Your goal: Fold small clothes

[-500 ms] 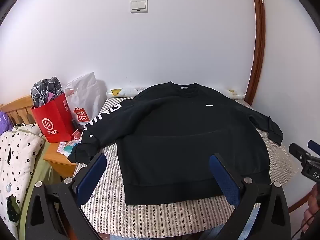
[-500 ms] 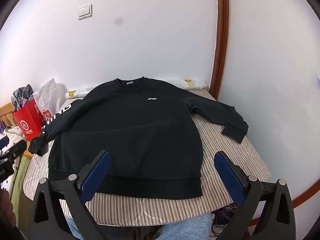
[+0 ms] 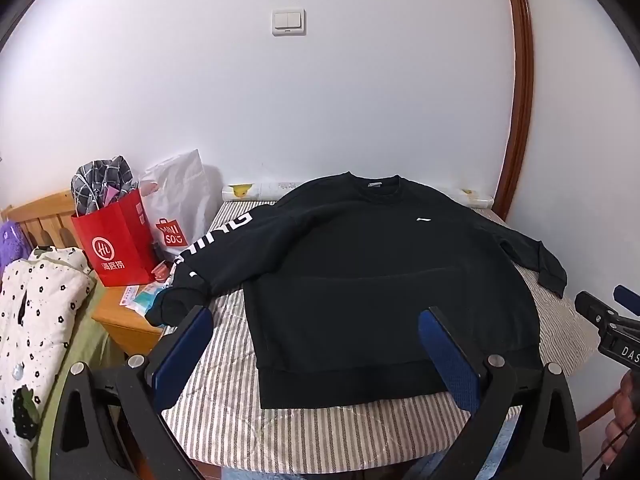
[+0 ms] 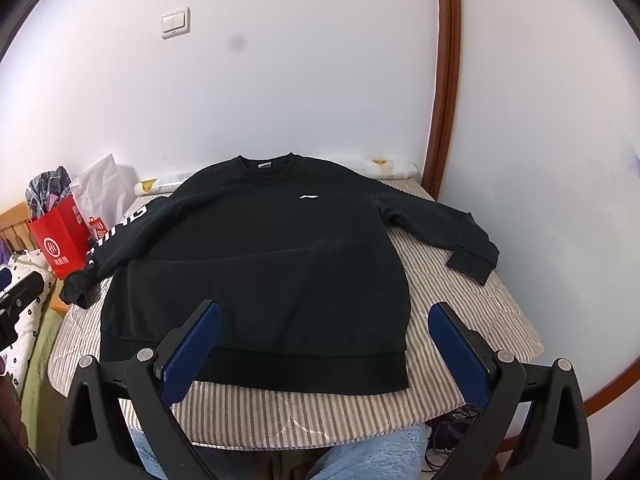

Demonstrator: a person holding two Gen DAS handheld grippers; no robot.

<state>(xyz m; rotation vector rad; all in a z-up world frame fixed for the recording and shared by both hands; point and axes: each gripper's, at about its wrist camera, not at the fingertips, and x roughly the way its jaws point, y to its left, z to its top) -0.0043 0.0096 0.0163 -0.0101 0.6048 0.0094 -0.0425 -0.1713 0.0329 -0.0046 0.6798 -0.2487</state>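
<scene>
A black sweatshirt [image 3: 380,272] lies flat, front up, on a striped table cover [image 3: 312,432], collar toward the wall, both sleeves spread out. Its left sleeve with white letters [image 3: 216,248] hangs over the table's left edge. It also shows in the right wrist view [image 4: 260,264], right sleeve cuff [image 4: 472,260] flat on the cover. My left gripper [image 3: 316,320] is open and empty, held above the hem. My right gripper [image 4: 324,316] is open and empty, also above the hem. The right gripper's tip [image 3: 608,320] shows at the left view's right edge.
A red paper bag [image 3: 116,244] and a white shopping bag [image 3: 180,208] stand on a wooden cabinet [image 3: 128,320] to the left. A floral quilt [image 3: 36,312] lies further left. A white wall stands behind; a wooden door frame [image 4: 444,80] is at the right.
Both grippers have shifted very slightly; the sweatshirt has not moved.
</scene>
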